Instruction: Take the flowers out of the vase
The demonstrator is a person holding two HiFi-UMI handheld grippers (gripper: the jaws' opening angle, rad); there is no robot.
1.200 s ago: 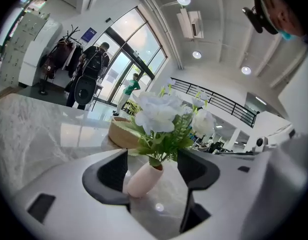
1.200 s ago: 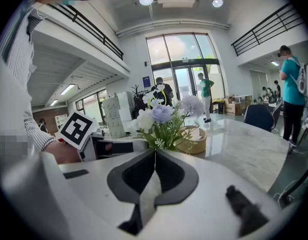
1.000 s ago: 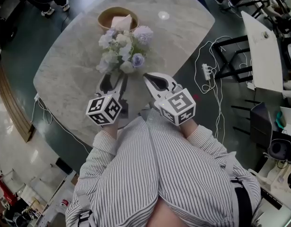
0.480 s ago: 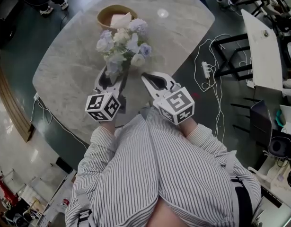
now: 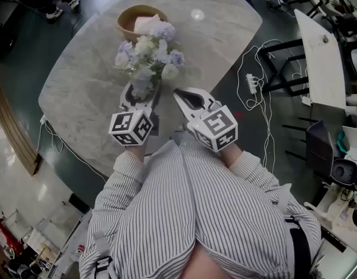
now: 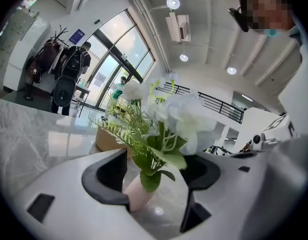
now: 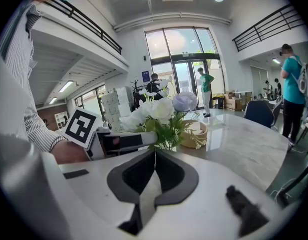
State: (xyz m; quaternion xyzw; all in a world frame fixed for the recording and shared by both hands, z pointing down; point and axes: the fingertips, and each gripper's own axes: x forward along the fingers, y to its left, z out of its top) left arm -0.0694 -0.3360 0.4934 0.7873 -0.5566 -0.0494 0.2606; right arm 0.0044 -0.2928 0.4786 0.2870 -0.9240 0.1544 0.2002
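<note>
A bunch of white and lilac flowers [image 5: 149,56] stands in a slim pink vase [image 6: 138,194] on the marble table [image 5: 79,92]. My left gripper [image 5: 139,96] is open, its jaws on either side of the vase. In the left gripper view [image 6: 156,173] the left pad [image 6: 111,176] lies against the vase, and the right pad [image 6: 201,171] stands apart from it. The green stems and leaves [image 6: 154,159] rise just above the jaws. My right gripper [image 5: 180,95] is shut on nothing, a little right of the vase; its own view [image 7: 154,154] shows the flowers [image 7: 161,111] ahead.
Behind the flowers sits a wooden bowl [image 5: 139,19] holding a pale napkin. Off the table's right edge, a power strip with cables [image 5: 251,83] lies on the floor beside a white table [image 5: 323,57]. Several people stand far off in the hall.
My left gripper has moved forward, so its jaws now flank the vase. The bouquet has shifted slightly up and left in the head view. The right gripper has barely moved.
</note>
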